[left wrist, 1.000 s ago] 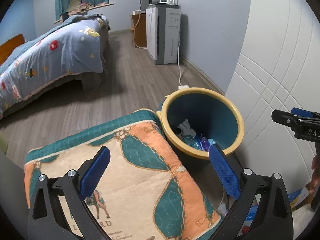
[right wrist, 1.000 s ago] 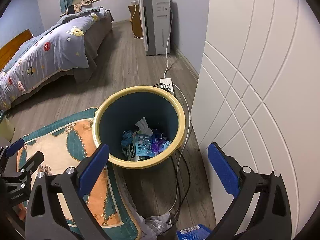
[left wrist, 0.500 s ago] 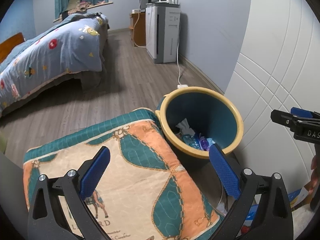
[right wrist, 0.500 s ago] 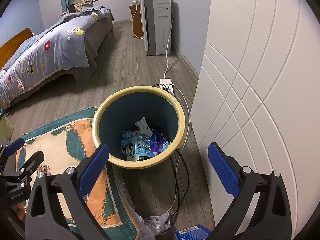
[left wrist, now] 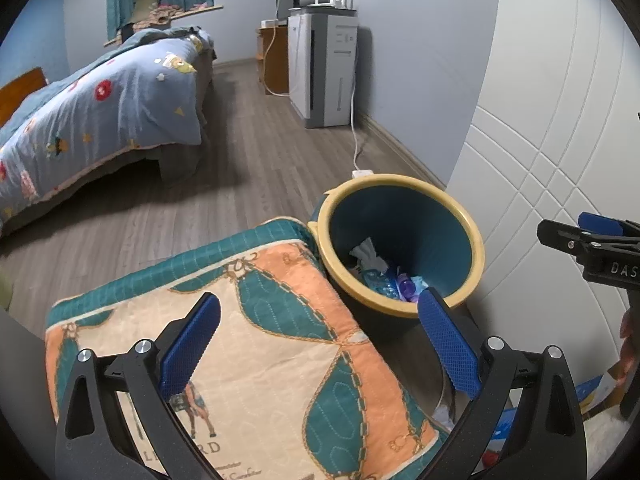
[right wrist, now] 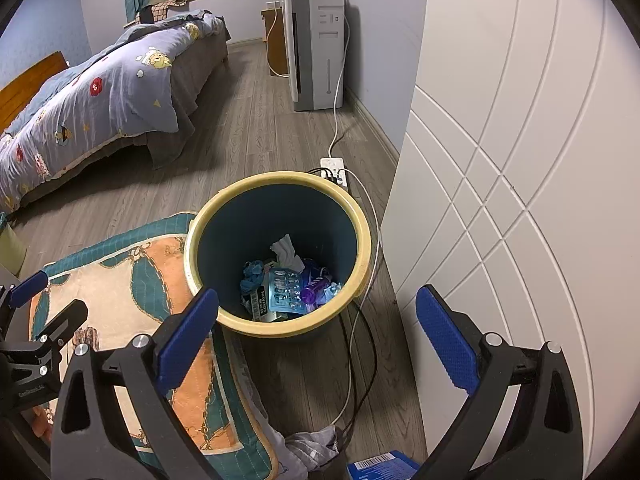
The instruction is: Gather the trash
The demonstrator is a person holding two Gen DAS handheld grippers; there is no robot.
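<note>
A teal waste bin with a yellow rim (right wrist: 362, 236) (left wrist: 478, 240) stands on the wood floor by a white wardrobe. Inside lie a white tissue (right wrist: 286, 254), a blue blister pack (right wrist: 285, 290), a purple bottle (right wrist: 316, 289) and blue wrappers. My right gripper (right wrist: 316, 334) hovers above the bin's near edge, open and empty. My left gripper (left wrist: 318, 338) is open and empty over a patterned quilted cushion (left wrist: 256, 356), left of the bin. Each gripper appears at the edge of the other's view.
A bed with a blue quilt (right wrist: 100, 96) fills the left. A white air purifier (right wrist: 318, 52) stands at the far wall; its cord runs to a power strip (right wrist: 334, 168) behind the bin. Cables (right wrist: 360, 360), a grey cloth (right wrist: 312, 446) and a blue box (right wrist: 380, 466) lie near the wardrobe (right wrist: 520, 160).
Both views have shifted only slightly; the bin sits a little lower in the left wrist view. Both grippers stay open and empty.
</note>
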